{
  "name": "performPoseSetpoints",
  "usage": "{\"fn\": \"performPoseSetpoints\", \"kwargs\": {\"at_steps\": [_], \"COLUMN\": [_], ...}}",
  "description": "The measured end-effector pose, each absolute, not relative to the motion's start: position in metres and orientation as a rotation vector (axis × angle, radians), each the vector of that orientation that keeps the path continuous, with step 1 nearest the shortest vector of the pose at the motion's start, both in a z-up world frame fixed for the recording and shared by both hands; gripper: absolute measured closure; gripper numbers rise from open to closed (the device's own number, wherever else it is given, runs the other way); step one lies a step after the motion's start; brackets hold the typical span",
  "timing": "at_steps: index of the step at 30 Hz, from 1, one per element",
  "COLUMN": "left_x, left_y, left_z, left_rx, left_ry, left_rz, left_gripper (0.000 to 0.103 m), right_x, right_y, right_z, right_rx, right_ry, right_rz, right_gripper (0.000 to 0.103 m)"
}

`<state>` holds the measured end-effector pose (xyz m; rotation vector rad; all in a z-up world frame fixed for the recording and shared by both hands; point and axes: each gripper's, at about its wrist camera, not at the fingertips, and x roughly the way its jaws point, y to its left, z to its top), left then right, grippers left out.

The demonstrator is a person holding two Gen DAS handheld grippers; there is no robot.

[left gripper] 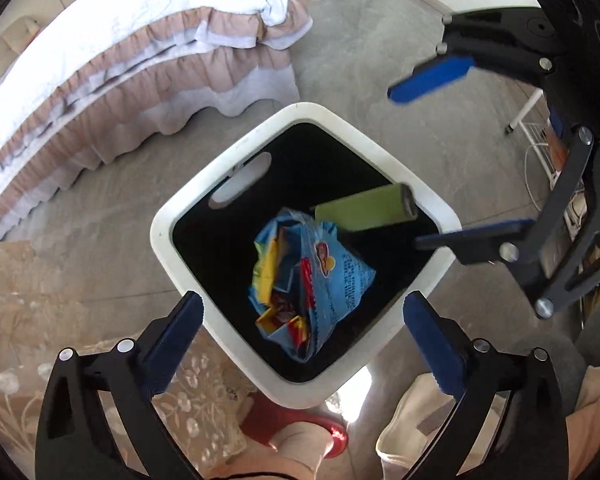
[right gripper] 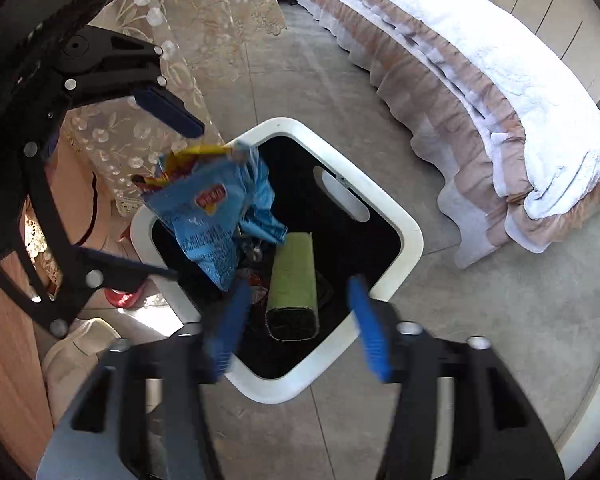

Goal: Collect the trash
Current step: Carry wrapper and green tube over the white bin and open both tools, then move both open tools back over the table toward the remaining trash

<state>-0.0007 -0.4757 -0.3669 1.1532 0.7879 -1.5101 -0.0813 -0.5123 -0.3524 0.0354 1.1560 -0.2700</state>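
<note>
- Nearest, the left tool (left gripper: 302, 332) hangs over the bin with its blue pads spread wide and nothing between them.
- The right tool (right gripper: 296, 320) points down at the same bin, pads equally wide apart and empty.
- Just below them, a crumpled blue snack bag (left gripper: 312, 276) and a green carton (left gripper: 364, 208) are over the mouth of the white bin (left gripper: 160, 236), touching neither tool; they look released, dropping into its black liner.
- I judge this drop nearly finished.
- Beyond lie grey floor (left gripper: 380, 60) and a bed (left gripper: 120, 32); no other trash shows, so I cannot tell what remains.
</note>
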Motion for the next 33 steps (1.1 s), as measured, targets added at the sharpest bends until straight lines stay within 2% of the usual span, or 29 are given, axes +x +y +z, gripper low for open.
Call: {"fn": "performPoseSetpoints", "kwargs": {"at_steps": [6,15,33], "left_x": [-0.008,-0.003,0.012], "left_y": [-0.475,-0.471,-0.428], "left_z": [-0.37,-0.344,-0.25], "left_rx": [1.183,1.127,0.943], "left_ry": [0.781,0.734,0.555], "left_rz": [-1.52,-1.509,-1.354], "left_gripper": [0.004,0.004,0.004], "right_x": [-0.086,-0.083,-0.079], "right_y": [-0.514,-0.507,-0.48], "right_z": [-0.354,-0.336,-0.253], "right_rx": [0.003,-0.025,-0.112], "right_ry": [1.177,1.13,0.96], "right_rz": [-0.285,-0.28,-0.297], "right_gripper": [0.004,0.004,0.004]}}
